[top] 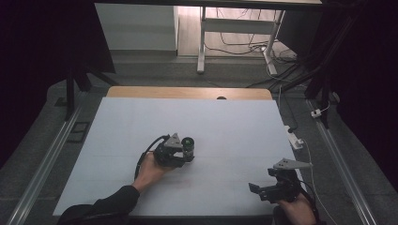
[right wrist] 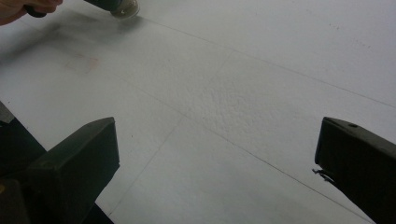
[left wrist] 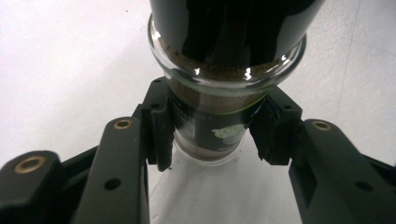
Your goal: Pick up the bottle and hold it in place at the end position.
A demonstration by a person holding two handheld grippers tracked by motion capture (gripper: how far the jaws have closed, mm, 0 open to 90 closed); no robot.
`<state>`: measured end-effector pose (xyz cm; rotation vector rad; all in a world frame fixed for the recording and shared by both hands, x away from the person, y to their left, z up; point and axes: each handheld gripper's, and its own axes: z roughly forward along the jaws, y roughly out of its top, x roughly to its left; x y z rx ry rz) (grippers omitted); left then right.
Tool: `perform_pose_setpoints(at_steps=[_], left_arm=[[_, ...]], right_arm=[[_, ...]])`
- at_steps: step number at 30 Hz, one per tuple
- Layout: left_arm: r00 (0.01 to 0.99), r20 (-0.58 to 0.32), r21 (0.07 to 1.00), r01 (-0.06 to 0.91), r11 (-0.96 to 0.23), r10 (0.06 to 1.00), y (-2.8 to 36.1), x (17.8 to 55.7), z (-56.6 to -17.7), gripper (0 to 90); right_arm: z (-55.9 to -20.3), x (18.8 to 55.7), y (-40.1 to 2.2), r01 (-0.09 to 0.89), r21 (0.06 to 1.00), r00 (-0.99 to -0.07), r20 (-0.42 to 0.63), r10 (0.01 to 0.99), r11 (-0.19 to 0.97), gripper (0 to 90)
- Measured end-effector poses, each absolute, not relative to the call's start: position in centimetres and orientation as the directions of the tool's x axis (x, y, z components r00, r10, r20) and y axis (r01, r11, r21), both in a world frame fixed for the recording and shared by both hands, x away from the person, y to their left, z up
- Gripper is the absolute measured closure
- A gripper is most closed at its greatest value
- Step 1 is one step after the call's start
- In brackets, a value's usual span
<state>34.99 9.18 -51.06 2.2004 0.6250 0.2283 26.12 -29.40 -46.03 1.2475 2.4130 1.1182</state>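
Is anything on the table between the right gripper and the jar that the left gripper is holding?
Nothing visible. The jar sits clamped in the left gripper; bare white table lies between it and the open right gripper.

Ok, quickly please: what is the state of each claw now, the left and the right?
Left claw: closed on the glass jar of brown powder.
Right claw: open, holding nothing, over the white table.

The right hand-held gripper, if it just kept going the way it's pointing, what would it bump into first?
Probably nothing soon. The right hand-held gripper is open over the bare white table. Farther off, up to its left, sits the jar held by the left hand-held gripper, apparently off its line, though depth is unclear.
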Motion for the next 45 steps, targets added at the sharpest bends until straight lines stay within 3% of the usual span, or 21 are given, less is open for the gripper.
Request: perform_pose_setpoints(at_steps=[22,45], left_arm=[[0.844,-0.050,0.765,0.377,-0.523,0.535,9.8,39.0,-49.2,53.8],[0.832,0.000,0.744,0.371,-0.556,0.555,9.0,42.2,-52.0,53.8]], right_arm=[[-46.1,26.2,-29.4,0.619,0.701,-0.620,0.159,0.769,0.354,0.0],[-46.1,26.2,-29.5,0.621,0.699,-0.621,0.165,0.766,0.353,0.0]])
